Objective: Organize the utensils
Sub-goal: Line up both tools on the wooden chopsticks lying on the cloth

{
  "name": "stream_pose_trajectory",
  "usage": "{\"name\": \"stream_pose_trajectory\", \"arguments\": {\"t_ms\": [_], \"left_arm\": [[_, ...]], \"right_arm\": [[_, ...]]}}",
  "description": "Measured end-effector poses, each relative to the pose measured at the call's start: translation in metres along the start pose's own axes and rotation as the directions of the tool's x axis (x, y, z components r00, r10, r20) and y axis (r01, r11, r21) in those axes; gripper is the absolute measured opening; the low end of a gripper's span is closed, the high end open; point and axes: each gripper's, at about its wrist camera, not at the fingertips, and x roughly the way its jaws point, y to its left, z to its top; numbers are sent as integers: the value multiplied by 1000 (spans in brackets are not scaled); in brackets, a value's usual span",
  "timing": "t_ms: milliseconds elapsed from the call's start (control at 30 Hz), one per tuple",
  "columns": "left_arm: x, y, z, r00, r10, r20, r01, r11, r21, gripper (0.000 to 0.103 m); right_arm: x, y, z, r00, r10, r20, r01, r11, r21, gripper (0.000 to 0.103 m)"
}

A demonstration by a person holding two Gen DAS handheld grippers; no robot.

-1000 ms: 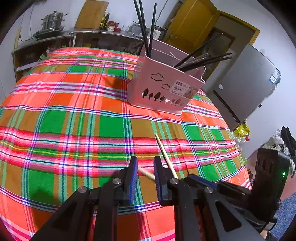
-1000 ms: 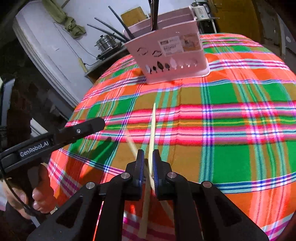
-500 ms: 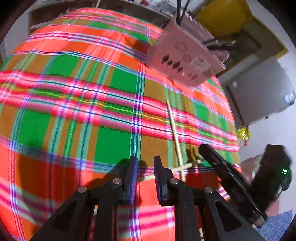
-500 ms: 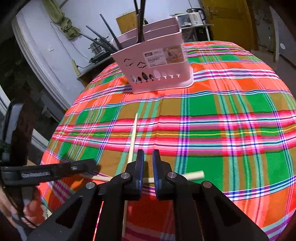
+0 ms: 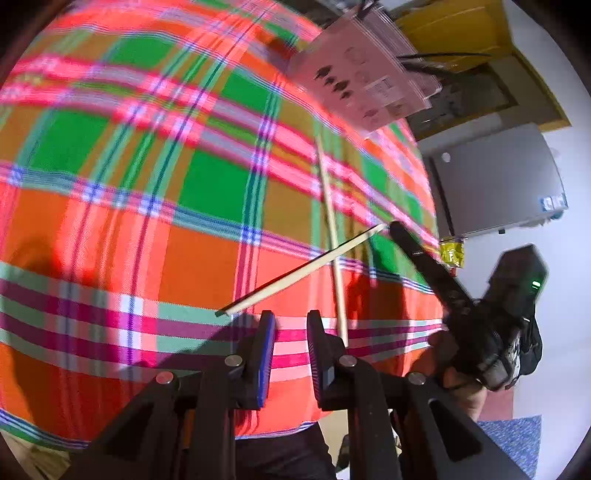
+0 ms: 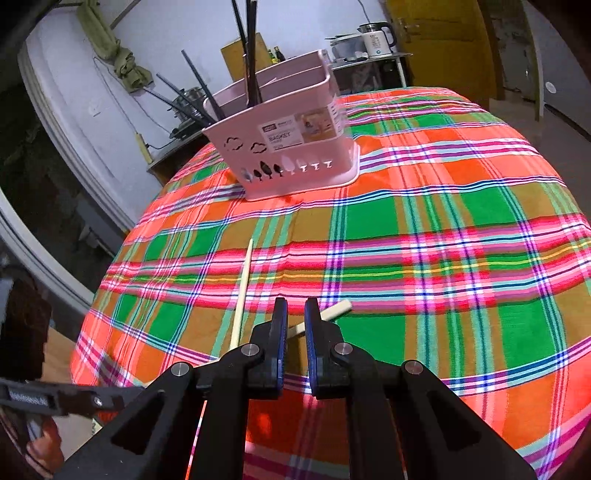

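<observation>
A pink utensil basket with several black chopsticks stands on the plaid tablecloth; it also shows blurred in the left wrist view. My right gripper is shut on one wooden chopstick, held crosswise above the cloth; the chopstick shows in the left wrist view. A second wooden chopstick lies on the cloth to its left, also in the left wrist view. My left gripper is a little open and empty, near the table's front edge.
A grey refrigerator and a yellow door stand beyond the table. A side table with a white kettle is behind the basket. The right gripper's body is to the right in the left wrist view.
My right gripper has lifted one wooden chopstick off the cloth and turned it crosswise. My left gripper has swung left and tilted down toward the table's edge.
</observation>
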Motion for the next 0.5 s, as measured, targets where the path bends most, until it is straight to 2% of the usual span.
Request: {"name": "stream_pose_trajectory", "arguments": {"t_ms": [67,133,233,300,367,500], "left_arm": [[7,4,2,1000,3,1,-3,1000,-17,17],[6,7,10,999,-13,35,14,999,-32,17],[3,7,28,995,22,100,-18,999,-37,17],[4,7,43,993,26,116,-20,998,-52,17],[8,1,57,991,19,131,-14,999,-38,27],[24,-13,84,993,13,119,-14,1000,3,32]], "right_arm": [[-2,-1,1,1000,-3,6,3,1000,0,9],[-5,-1,2,1000,-6,12,6,1000,-3,9],[-7,-2,2,1000,-11,18,11,1000,-2,9],[-8,-4,4,1000,-12,21,12,1000,2,9],[-8,-3,5,1000,-14,24,14,1000,2,9],[-8,-4,5,1000,-17,20,17,1000,1,9]]}}
